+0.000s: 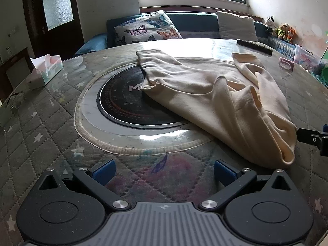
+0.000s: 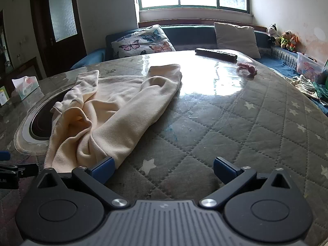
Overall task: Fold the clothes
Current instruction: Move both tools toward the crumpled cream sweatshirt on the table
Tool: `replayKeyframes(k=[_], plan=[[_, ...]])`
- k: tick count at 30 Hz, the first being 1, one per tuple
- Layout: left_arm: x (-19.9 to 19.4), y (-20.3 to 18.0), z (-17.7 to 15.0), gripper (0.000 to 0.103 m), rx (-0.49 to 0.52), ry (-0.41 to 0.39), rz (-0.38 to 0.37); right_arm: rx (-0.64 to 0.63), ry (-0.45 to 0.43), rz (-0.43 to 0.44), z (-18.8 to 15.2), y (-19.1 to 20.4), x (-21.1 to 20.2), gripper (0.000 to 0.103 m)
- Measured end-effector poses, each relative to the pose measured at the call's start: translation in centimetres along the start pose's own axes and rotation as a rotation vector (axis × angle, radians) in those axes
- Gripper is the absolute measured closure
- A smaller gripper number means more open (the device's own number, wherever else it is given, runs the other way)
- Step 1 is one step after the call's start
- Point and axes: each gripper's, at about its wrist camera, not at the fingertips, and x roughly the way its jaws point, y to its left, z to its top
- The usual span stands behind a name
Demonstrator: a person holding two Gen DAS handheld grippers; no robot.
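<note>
Cream trousers crumpled, both grippers open

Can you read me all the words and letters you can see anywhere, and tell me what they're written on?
"M": a white logo letter on the round black cooktop; the cream garment hides the rest.
".AI": on the black gripper part at the left edge of the right wrist view; what comes before is cut off.
Tissue box: print too blurred to read.
Remote control: buttons too small to read.
</note>
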Motion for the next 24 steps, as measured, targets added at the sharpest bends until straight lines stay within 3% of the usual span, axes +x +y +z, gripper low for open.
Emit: replayKeyframes(k=[24], plan=[[-1.7,-1.7,-0.8,0.0,0.049,-0.012,-0.016,-0.023,-0.019,0.026,-0.8,1.0,-2.3,0.0]])
